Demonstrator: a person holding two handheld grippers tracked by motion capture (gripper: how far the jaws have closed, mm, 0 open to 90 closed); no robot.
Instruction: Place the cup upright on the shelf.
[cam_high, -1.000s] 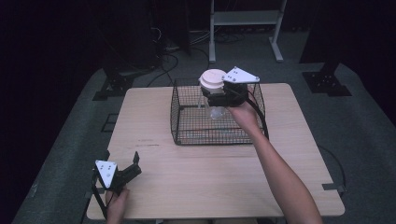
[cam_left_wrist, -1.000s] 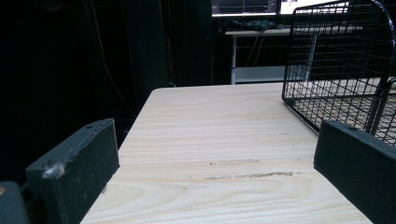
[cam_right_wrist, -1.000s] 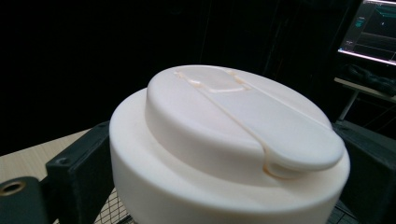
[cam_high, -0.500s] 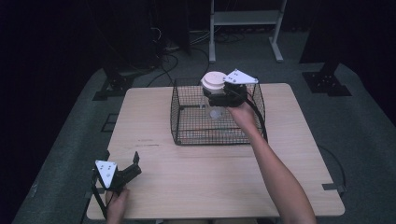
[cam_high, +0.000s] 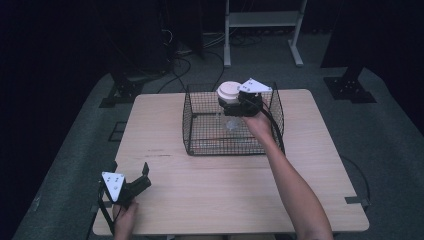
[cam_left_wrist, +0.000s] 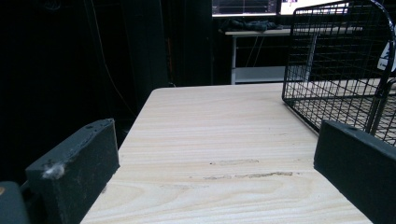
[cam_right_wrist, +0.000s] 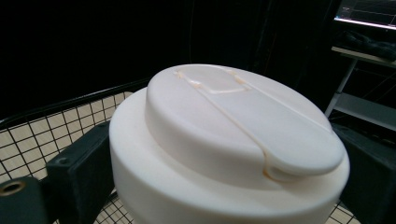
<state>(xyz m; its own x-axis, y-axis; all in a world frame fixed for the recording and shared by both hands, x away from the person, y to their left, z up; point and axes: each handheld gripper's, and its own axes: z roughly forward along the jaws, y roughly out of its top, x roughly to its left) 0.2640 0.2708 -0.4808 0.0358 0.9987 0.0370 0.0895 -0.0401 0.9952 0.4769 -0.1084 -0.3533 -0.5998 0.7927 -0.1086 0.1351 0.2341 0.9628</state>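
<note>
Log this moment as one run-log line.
right claw: shut on white lidded container, above wire basket | left claw: open, idle at near-left corner of table

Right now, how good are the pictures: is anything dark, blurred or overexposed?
High view: the table is lit, the surroundings almost black. Left gripper view: jaws soft, wire basket sharp. Right gripper view: the white lid is very close, bright and slightly soft.
</note>
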